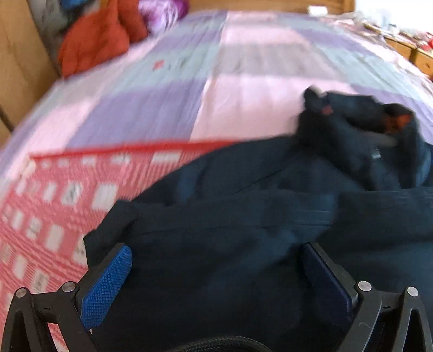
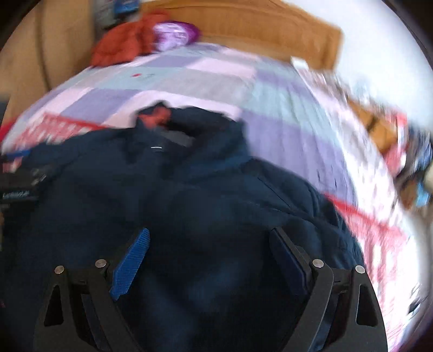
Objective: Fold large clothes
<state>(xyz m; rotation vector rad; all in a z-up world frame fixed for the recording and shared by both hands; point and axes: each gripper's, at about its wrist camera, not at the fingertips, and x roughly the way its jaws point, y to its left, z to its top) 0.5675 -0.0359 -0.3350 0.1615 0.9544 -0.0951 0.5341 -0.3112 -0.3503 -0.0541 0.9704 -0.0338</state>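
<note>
1. Left gripper (image 1: 216, 270): bottom of the left wrist view; black linkage arms, blue textured pads (image 1: 107, 287). Jaws stand wide apart, nothing pinched between them; dark fabric fills the gap beneath.
2. Right gripper (image 2: 209, 260): bottom of the right wrist view; same build, one blue pad (image 2: 131, 264) lit, the other in shadow. Jaws spread wide, gripping nothing; dark fabric lies under and between them.
3. Navy jacket (image 1: 243, 216): the large garment, lying rumpled on the bed; lower centre and right of the left view, lower left and centre of the right view (image 2: 176, 203). Collar end bunched at the far side, showing an orange-red lining (image 1: 400, 121). Views are motion-blurred, so finer detail is unclear.
4. Red-and-white patterned mat (image 1: 54, 203): spread on the bed under the jacket; lower left of the left view, right edge of the right view (image 2: 379, 238).
5. Bedspread (image 1: 216, 81): pastel checks of pink, lilac and pale blue, covering the bed through mid-frame.
6. Rust-orange cushions (image 1: 94, 40): upper left, at the far end of the bed.
7. Purple shiny bundle (image 1: 162, 10): just beside the cushions, top of frame.
8. Wooden headboard (image 2: 257, 27): top centre of the right view, behind the bed.
</note>
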